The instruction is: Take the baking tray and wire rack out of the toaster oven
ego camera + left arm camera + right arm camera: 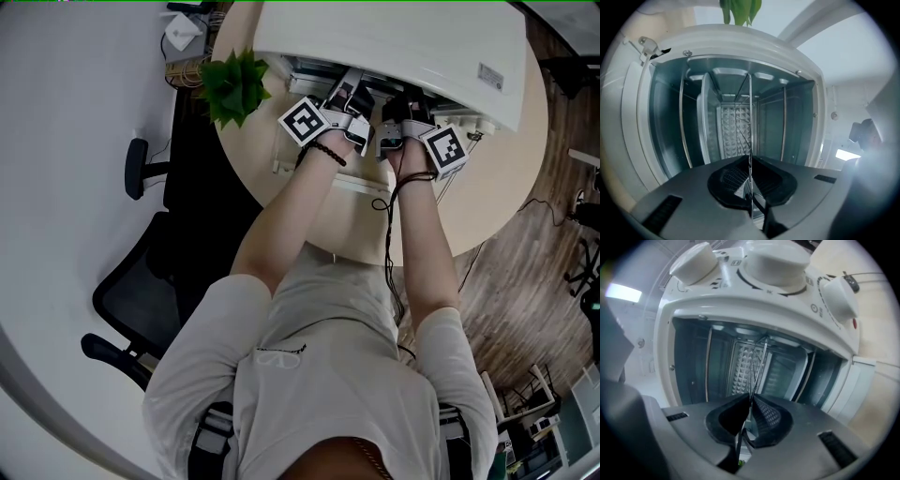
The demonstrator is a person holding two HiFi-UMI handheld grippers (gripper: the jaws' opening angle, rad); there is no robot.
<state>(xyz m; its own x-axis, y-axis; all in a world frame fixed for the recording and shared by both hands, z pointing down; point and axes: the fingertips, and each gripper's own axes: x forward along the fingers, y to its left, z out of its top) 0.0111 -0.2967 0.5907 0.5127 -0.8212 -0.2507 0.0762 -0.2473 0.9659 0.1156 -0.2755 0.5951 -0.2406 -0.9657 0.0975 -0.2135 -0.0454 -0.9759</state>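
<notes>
The white toaster oven [394,47] stands on a round table, its cavity open toward me. The wire rack [750,122] shows as thin wires running edge-on from the cavity into my left gripper [750,180], whose pads are shut on its front wire. The same rack [759,362] runs into my right gripper [750,416], also shut on it. A flat metal baking tray [706,122] sits on the rails beside the rack, and appears again as the tray [787,373]. In the head view the left gripper [349,101] and right gripper [394,117] are side by side at the oven mouth.
The oven door [361,186] hangs open below the grippers. Control knobs [776,261] sit along one side of the opening. A green plant [234,84] stands on the table [487,206] left of the oven. A black office chair [150,272] is at the left.
</notes>
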